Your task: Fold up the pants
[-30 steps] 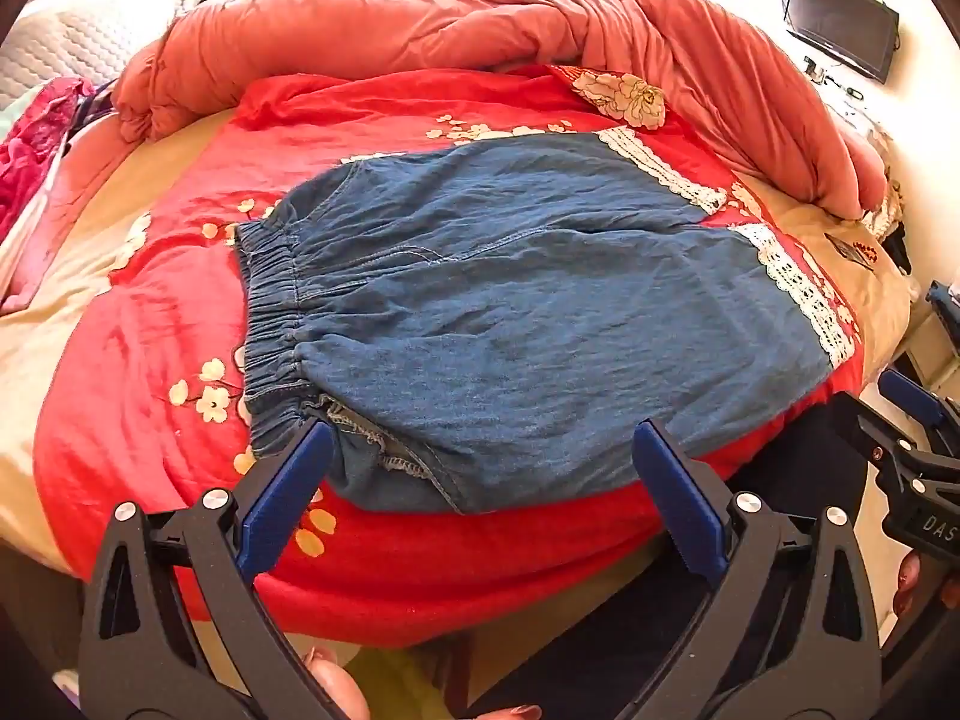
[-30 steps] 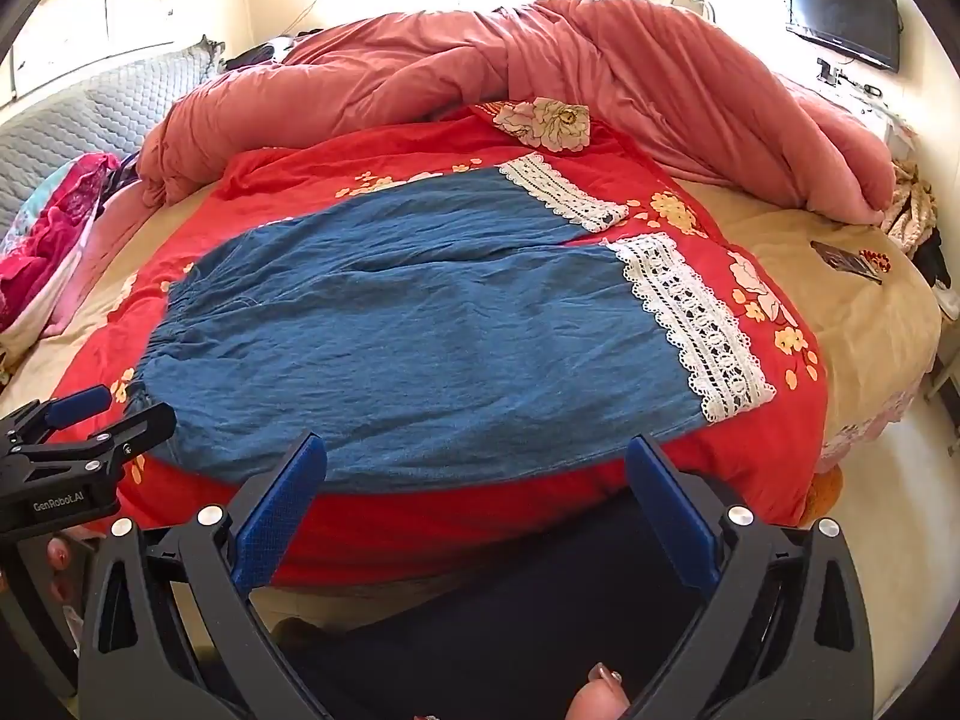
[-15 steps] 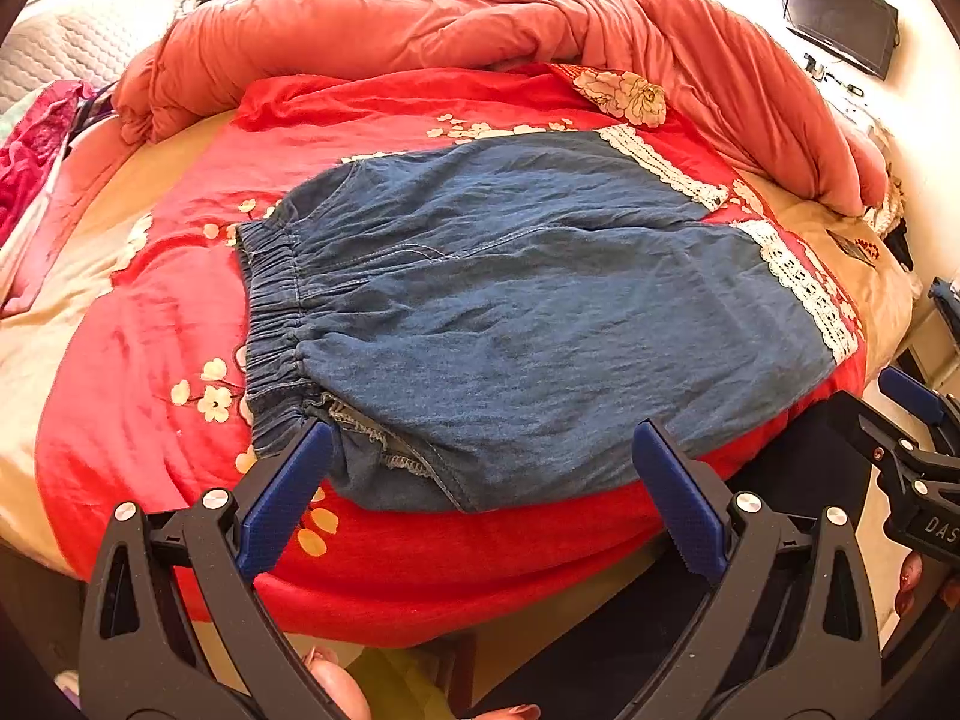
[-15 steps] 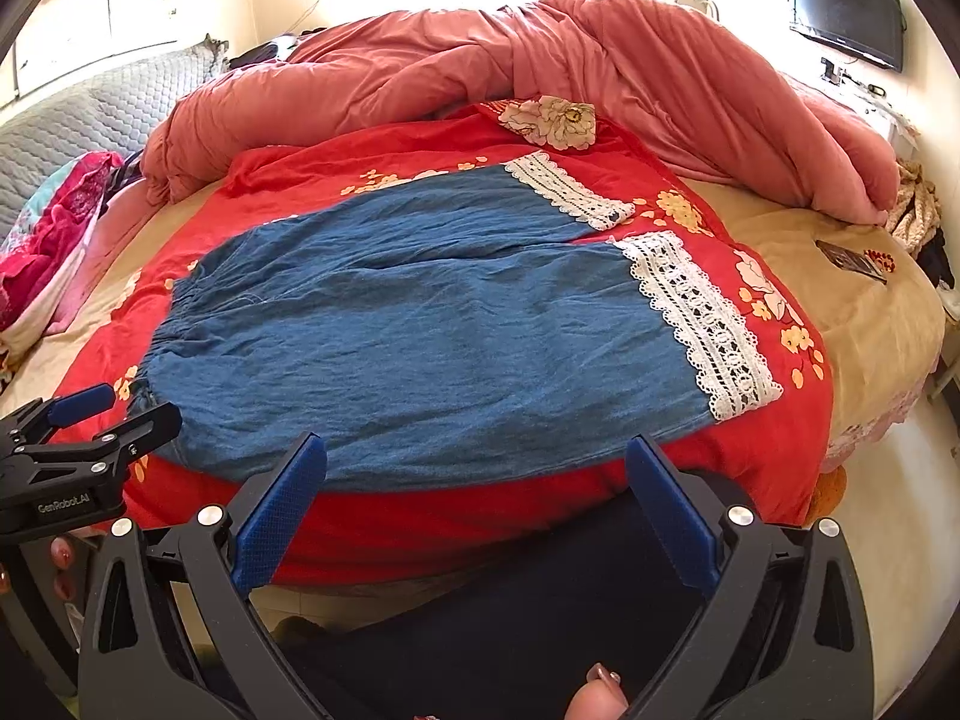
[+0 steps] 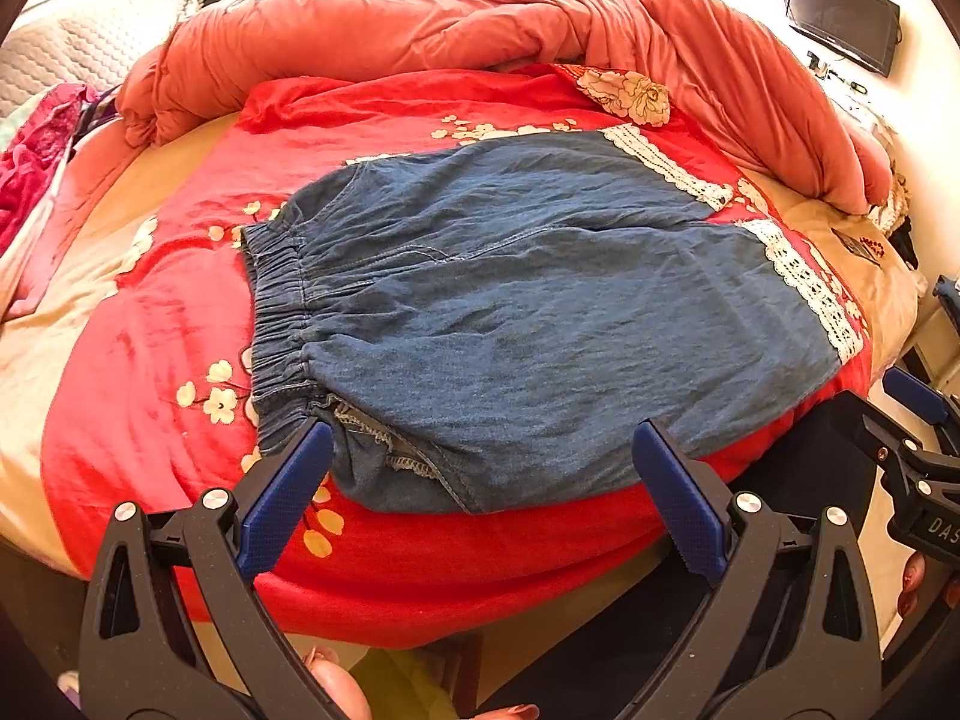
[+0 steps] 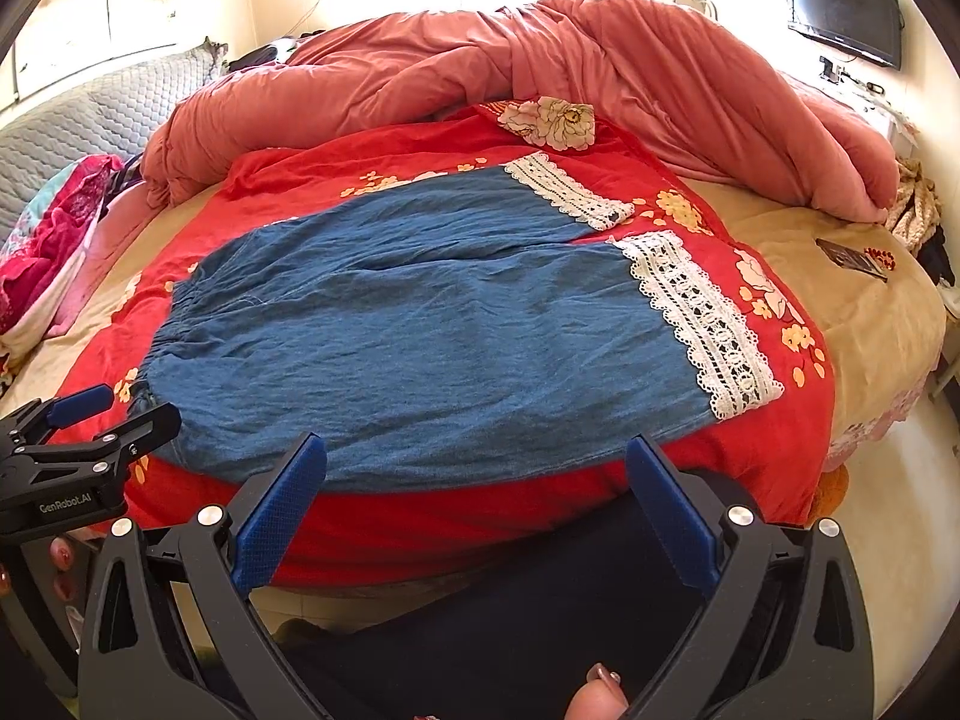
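right gripper (image 5: 918, 420) cut by frame edge; small card (image 6: 852, 255) print unreadable

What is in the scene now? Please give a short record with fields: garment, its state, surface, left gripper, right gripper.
garment: blue pants with white lace hems
state: spread flat, unfolded; waistband toward the left, hems toward the right
surface: red cloth on a bed, pink quilt bunched behind
left gripper: open, empty, at the waistband end
right gripper: open, empty, at the near edge
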